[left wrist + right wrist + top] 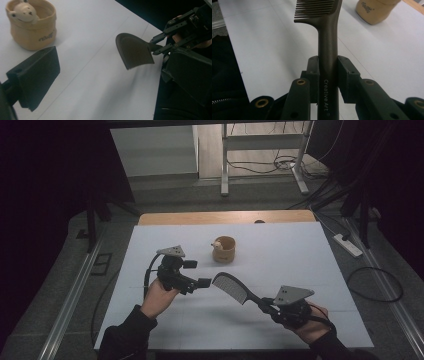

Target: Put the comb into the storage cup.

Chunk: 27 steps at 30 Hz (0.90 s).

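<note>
A black comb (pixel 231 287) hangs a little above the white table, teeth pointing down and toward the left. My right gripper (pixel 263 304) is shut on its handle (pixel 327 55), the two pads pressing on either side near the words "Creative Art". My left gripper (pixel 197 273) hovers left of the comb head, its jaws wide apart with nothing between them. In the left gripper view the comb (pixel 136 51) shows between the jaws but farther off, with the right gripper (pixel 160 45) on its handle. A tan fabric pouch (pixel 223 249) with a small toy bear (pixel 23 11) in it stands behind.
The white sheet (pixel 300 255) covers most of the table, with a wooden strip (pixel 225 216) along the far edge. A power strip (pixel 347 245) and cables lie on the floor at the right. The pouch (pixel 375 8) stands ahead of the comb.
</note>
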### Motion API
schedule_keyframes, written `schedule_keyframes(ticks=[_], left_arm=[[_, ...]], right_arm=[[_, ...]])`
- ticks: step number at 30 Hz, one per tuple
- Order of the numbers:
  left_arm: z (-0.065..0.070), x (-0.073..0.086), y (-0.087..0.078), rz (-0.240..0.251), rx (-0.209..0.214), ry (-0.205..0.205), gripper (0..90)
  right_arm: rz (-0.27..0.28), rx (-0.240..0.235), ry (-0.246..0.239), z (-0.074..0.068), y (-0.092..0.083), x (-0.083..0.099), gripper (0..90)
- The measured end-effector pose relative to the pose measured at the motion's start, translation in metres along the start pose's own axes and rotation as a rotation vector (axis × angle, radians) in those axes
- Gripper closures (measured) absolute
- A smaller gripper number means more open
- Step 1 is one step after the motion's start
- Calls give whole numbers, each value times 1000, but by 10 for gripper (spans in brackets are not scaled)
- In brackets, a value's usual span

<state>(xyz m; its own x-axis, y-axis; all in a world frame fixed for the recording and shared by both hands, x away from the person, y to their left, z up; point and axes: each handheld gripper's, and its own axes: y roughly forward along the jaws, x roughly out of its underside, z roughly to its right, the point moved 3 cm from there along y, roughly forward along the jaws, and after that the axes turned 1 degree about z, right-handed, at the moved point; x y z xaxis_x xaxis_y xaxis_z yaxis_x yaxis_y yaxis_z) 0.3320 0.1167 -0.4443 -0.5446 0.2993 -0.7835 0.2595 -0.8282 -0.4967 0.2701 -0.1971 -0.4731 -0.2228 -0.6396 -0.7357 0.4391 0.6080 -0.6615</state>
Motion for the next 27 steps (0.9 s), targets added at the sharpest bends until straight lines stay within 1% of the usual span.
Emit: schedule_keyframes(ticks=[5, 8, 14, 20, 25, 27], left_arm=[[1, 0, 5, 2, 36, -26, 0], [2, 0, 8, -2, 56, -30, 0], [5, 0, 15, -29, 76, -19, 0], [8, -1, 19, -31, 106, -29, 0], [10, -1, 23, -49, 137, -37, 0], [11, -1, 24, -58, 138, -34, 0]], right_arm=[[6, -15, -20, -6, 2, -3, 721], [15, -21, -31, -9, 3, -4, 721], [34, -27, -51, -14, 3, -8, 722], [46, -29, -77, -19, 4, -10, 722], [59, -32, -98, -23, 4, -12, 721], [59, -32, -104, -24, 4, -13, 722]])
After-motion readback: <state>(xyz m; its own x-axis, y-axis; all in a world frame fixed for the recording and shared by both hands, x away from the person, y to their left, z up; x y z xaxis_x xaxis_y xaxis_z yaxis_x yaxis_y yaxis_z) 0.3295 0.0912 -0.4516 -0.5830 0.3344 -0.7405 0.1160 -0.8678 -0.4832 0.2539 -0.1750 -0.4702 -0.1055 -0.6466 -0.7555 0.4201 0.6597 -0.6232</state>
